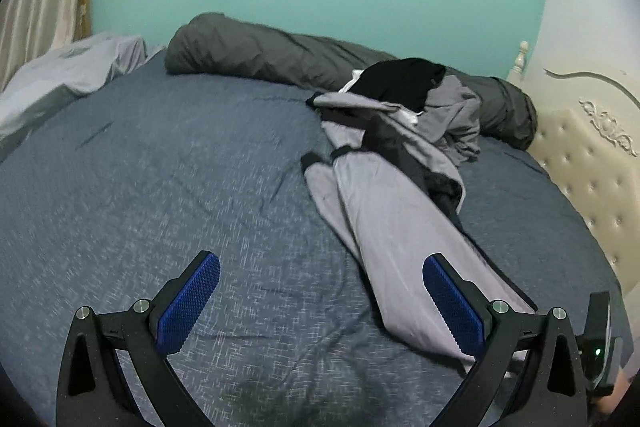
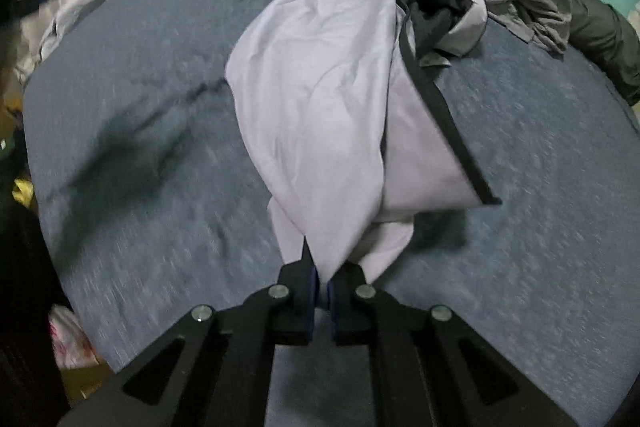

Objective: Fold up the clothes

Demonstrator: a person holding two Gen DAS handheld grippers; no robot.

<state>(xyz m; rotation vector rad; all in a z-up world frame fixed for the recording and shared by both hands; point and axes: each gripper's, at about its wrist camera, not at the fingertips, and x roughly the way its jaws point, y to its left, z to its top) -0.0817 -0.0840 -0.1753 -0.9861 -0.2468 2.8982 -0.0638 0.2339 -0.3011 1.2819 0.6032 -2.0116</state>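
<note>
A light grey garment with black trim (image 2: 320, 99) stretches from the clothes pile toward me across the blue bed sheet (image 2: 140, 131). My right gripper (image 2: 322, 281) is shut on its near end, and the cloth bunches up out of the pads. In the left wrist view the same grey garment (image 1: 400, 235) runs diagonally down the right side. My left gripper (image 1: 320, 303) hangs open above the sheet, nothing between its blue pads (image 1: 192, 303). The garment's lower end passes behind its right finger (image 1: 456, 303).
A pile of black and grey clothes (image 1: 416, 99) lies at the far end of the garment. A rolled dark duvet (image 1: 256, 51) lies along the teal wall. A pale sheet or pillow (image 1: 64, 75) is at the far left, a cream tufted headboard (image 1: 584, 155) at right.
</note>
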